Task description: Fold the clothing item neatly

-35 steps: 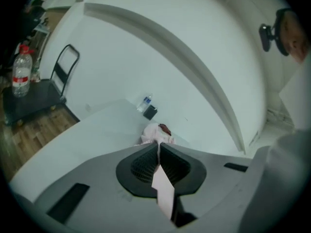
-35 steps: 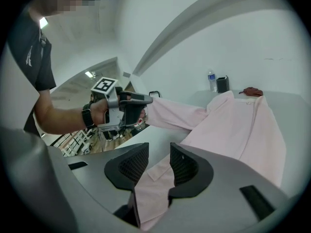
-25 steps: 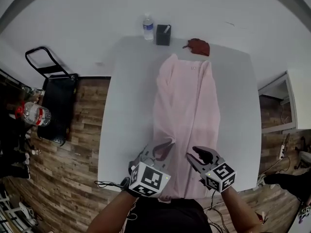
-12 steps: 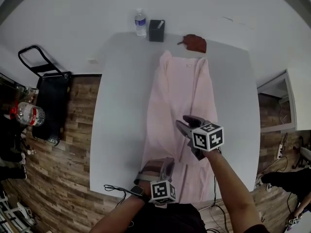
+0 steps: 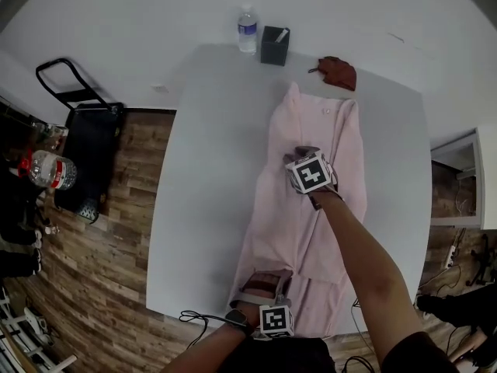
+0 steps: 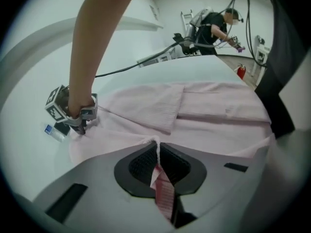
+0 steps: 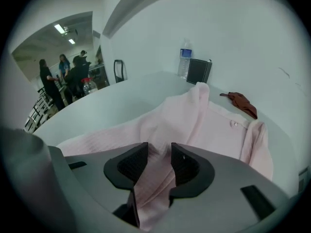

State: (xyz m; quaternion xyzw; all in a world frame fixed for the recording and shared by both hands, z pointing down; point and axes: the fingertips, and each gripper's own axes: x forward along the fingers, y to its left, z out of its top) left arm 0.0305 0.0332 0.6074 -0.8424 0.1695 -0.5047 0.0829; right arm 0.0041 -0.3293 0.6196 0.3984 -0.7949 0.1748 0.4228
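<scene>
A long pink garment [image 5: 279, 224] lies lengthwise on the pale table [image 5: 210, 169], its collar end at the far side. My left gripper [image 5: 262, 282] is at the near hem, shut on a thin edge of the pink fabric [image 6: 157, 155]. My right gripper [image 5: 301, 158] is over the middle of the garment, shut on a thick fold of the same fabric [image 7: 158, 171], which it holds over the layer below. From the left gripper view, the right gripper [image 6: 80, 125] shows low on the cloth at the far left.
At the table's far edge stand a water bottle [image 5: 248, 29] and a black box [image 5: 275, 45], with a dark red cloth [image 5: 339, 71] beside them. A black trolley [image 5: 81, 123] stands on the wooden floor at the left. A cable [image 5: 194, 317] hangs at the near edge.
My right gripper has travelled from the near edge out to the garment's middle, taking fabric with it. My left gripper has sunk to the near hem.
</scene>
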